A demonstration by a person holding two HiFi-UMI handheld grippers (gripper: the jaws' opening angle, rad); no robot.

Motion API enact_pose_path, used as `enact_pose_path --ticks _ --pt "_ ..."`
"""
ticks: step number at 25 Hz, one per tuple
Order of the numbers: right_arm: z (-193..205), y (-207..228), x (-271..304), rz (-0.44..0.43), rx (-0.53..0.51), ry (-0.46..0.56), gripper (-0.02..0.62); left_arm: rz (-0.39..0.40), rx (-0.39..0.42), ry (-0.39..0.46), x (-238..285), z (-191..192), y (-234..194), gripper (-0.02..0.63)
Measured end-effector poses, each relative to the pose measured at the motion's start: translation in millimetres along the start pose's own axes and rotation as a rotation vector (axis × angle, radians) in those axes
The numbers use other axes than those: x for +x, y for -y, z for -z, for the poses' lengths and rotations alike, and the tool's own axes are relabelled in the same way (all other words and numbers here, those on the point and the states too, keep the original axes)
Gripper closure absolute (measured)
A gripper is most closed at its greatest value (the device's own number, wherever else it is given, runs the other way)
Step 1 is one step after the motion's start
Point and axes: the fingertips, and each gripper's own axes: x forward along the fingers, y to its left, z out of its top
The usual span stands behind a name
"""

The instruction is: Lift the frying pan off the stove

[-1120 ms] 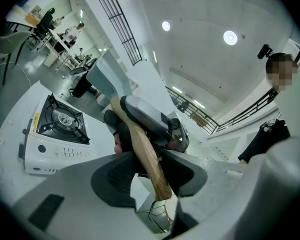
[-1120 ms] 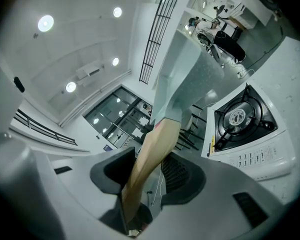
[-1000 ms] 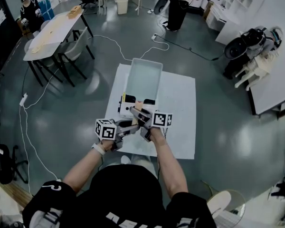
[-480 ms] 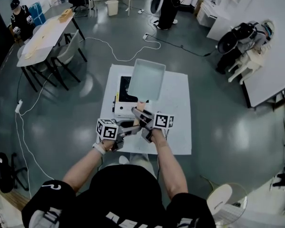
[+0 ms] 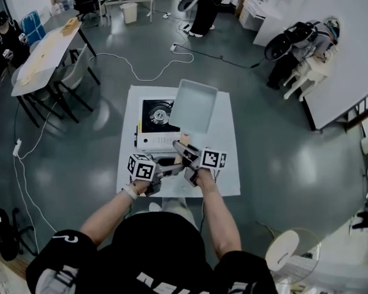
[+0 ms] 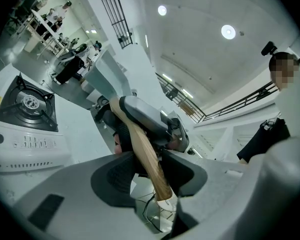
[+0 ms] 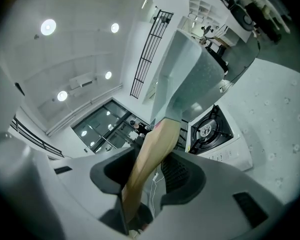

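Note:
The frying pan point(image 5: 195, 107) is a pale grey square pan with a wooden handle point(image 5: 179, 149). It hangs in the air, to the right of the white single-burner stove point(image 5: 148, 141), whose black burner point(image 5: 157, 114) lies bare. Both grippers hold the handle. My left gripper point(image 5: 170, 169) is shut on its near end, and the wood point(image 6: 146, 156) runs between the pads. My right gripper point(image 5: 183, 151) is shut on it further along, closer to the pan. In the right gripper view the handle point(image 7: 151, 156) rises to the pan point(image 7: 189, 79) above the stove point(image 7: 216, 135).
The stove stands on a white mat point(image 5: 224, 158) on the grey floor. A table point(image 5: 40, 57) with chairs is at the far left, and cables point(image 5: 141, 75) trail across the floor. A person point(image 6: 282, 109) stands to the right in the left gripper view.
The pan has swung to the right, off the stove, and the burner it covered now shows. Both grippers moved along with the handle, still closed on it.

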Motion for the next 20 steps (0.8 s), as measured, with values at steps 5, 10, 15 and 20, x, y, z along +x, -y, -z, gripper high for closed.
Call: enact_pose_path --ticks 5,10,15,20 --pt "-3.9 0.8 -7.5 -0.005 0.015 0.028 0.437 0.004 0.006 -0.011 6.5 -0.9 2.3 0.446" --pt "-6.7 -1.4 -13.6 -0.005 0.028 0.039 0.437 0.014 0.011 -0.02 11.5 -2.0 7.6 0.446" --pt "-5.6 1.2 -15.0 0.002 0.034 0.051 0.437 0.015 0.013 -0.027 10.9 -0.2 6.4 0.446" --pt "-3.8 -1.6 -13.8 -0.01 0.036 0.063 0.437 0.017 0.019 -0.032 7.8 1.4 6.9 0.446"
